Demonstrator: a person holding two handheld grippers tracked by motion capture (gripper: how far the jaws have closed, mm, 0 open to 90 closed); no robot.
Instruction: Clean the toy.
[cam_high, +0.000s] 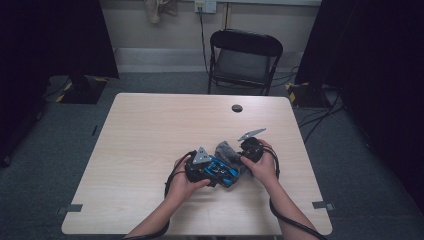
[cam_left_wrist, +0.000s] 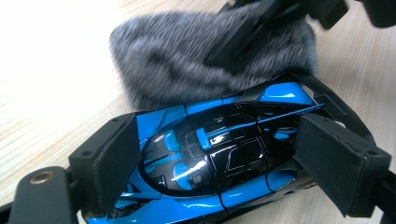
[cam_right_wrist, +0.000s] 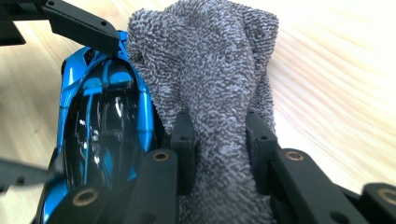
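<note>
We've got the left tongs (cam_left_wrist: 210, 154) clamped across the blue toy car (cam_left_wrist: 210, 158), centre frame: hard, glossy, slippery, so grip its sides. Right tongs (cam_right_wrist: 219, 144) pinch the soft grey cloth (cam_right_wrist: 210, 70) w/ a bunched fold.

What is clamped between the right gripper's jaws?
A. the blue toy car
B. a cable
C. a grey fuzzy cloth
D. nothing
C: in the right gripper view, the right gripper pinches the grey cloth, while the blue toy car lies beside it.
</note>
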